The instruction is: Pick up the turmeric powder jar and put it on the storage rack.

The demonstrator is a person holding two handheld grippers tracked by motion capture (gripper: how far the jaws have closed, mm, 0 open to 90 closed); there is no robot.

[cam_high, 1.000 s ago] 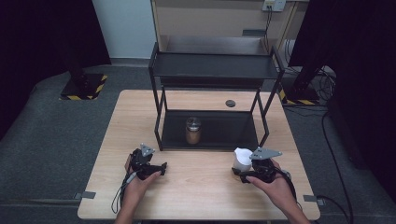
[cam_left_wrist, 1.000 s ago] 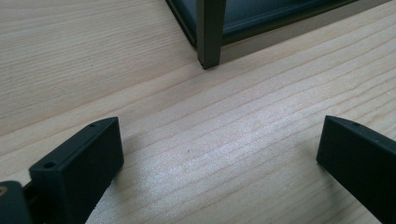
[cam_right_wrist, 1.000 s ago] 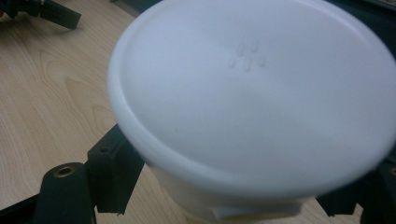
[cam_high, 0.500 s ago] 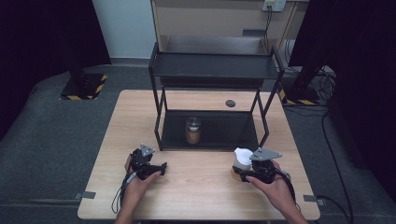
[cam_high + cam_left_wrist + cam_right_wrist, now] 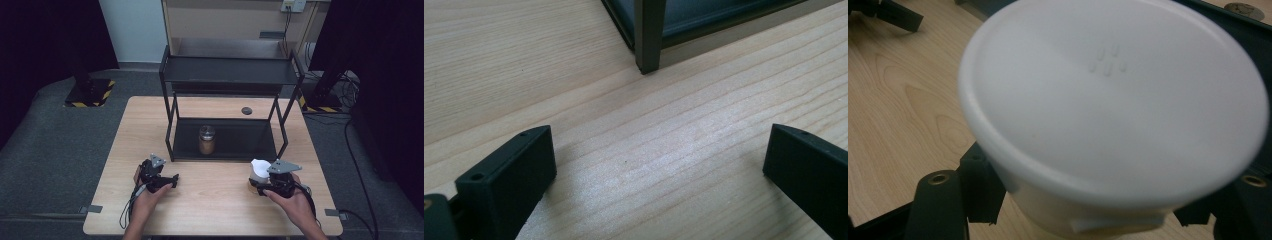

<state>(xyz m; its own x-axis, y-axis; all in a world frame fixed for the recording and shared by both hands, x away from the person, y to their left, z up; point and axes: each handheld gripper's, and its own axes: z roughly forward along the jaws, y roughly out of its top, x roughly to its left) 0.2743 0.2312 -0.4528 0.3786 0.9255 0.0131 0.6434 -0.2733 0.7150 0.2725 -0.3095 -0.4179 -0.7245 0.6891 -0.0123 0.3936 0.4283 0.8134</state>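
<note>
White plastic is filling the space between the black jaws of the right gripper (image 5: 261,181): they have just been closing and are now pressing on both sides of a white-lidded container (image 5: 1113,115), just under the lid's rim. In the high view this container (image 5: 258,170) is sitting at the front right of the bench (image 5: 220,215), held by the right hand (image 5: 292,200), with its lid tilted a little toward the camera. A tan base is showing below the white top.

The left gripper (image 5: 659,165) is standing wide, its jaws well apart with nothing but bare wood between them, and is resting low over the front left of the bench in the left hand (image 5: 147,192). Just ahead of it is standing the front left leg of a black two-tier metal shelf (image 5: 227,75). A glass jar (image 5: 206,140) with brownish contents is standing upright on the lower tier, left of centre. A small dark round disc (image 5: 246,110) is lying on the bench behind the shelf.
</note>
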